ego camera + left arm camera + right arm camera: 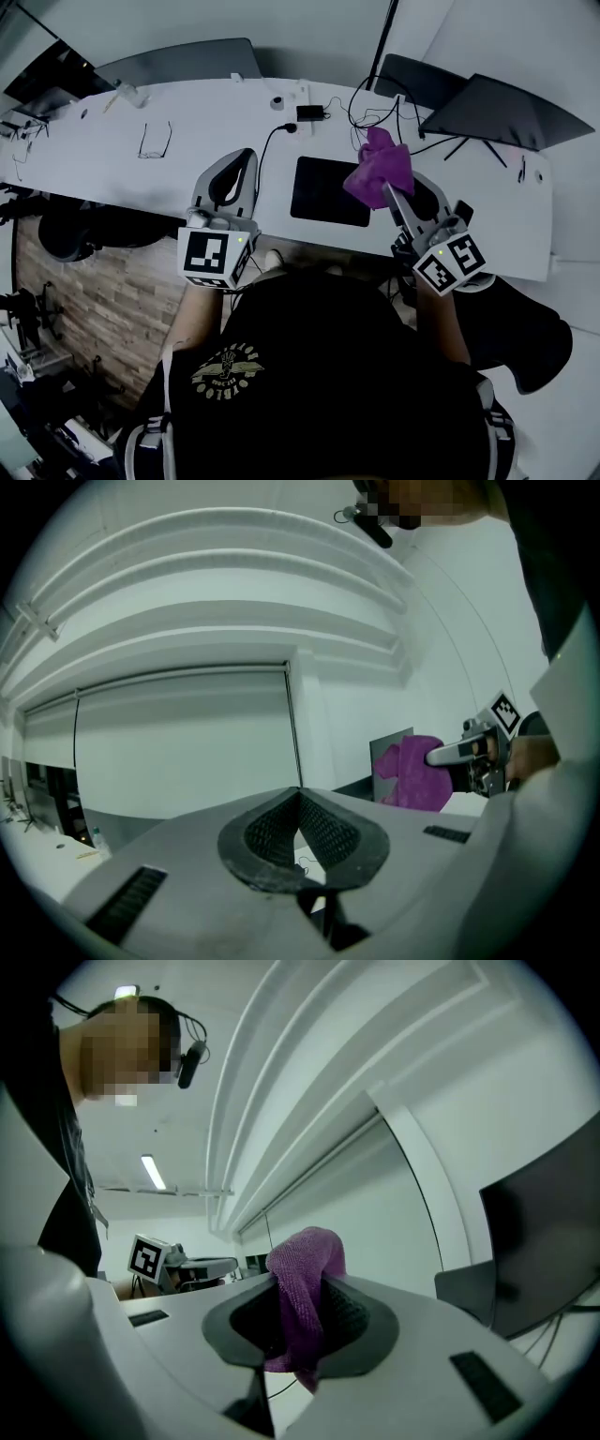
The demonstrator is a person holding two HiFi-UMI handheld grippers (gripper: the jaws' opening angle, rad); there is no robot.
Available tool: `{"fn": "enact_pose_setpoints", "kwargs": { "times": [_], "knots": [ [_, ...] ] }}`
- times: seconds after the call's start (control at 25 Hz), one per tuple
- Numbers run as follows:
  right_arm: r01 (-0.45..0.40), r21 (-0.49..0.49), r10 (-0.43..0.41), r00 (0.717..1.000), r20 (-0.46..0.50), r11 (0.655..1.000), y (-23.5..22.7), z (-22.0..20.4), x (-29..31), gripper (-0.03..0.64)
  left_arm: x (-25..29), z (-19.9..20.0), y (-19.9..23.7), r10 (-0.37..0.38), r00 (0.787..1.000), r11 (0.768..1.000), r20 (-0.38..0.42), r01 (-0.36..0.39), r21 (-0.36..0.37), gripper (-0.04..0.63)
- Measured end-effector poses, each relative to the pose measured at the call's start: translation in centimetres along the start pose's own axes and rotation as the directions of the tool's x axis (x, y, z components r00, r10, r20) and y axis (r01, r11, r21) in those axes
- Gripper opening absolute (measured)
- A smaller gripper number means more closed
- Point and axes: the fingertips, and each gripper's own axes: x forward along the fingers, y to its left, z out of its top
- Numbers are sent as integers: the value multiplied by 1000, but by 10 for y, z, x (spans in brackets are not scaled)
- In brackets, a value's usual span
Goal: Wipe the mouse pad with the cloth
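Over mouse pad (323, 192) 3 o'clock edge: right gripper (390, 193) fingers clamp cloth (378, 165), soft, limp, gripped mid-fold. Left gripper (299, 803) fingers together.

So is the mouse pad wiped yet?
Not yet, it seems. Done: the purple cloth is picked up, pinched in the right gripper. In hand: it hangs over the mouse pad, apparently not touching. Left: the wiping itself. The left gripper is shut and empty.

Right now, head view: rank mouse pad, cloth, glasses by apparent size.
1. mouse pad
2. cloth, close behind; it is held up nearer the camera, so this ranking is unsure
3. glasses, clearly smallest
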Motion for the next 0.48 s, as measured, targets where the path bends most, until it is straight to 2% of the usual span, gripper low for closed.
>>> {"fn": "enact_pose_setpoints", "kwargs": {
  "times": [0.24,0.48],
  "knots": [
    [139,-48,-140,990,-8,989,2,3,2,84,4,4,16,-92,995,996,29,92,3,2],
    [240,-64,-241,971,-4,969,11,1,23,84,8,-13,63,-116,993,993,28,117,-28,2]
  ]
}}
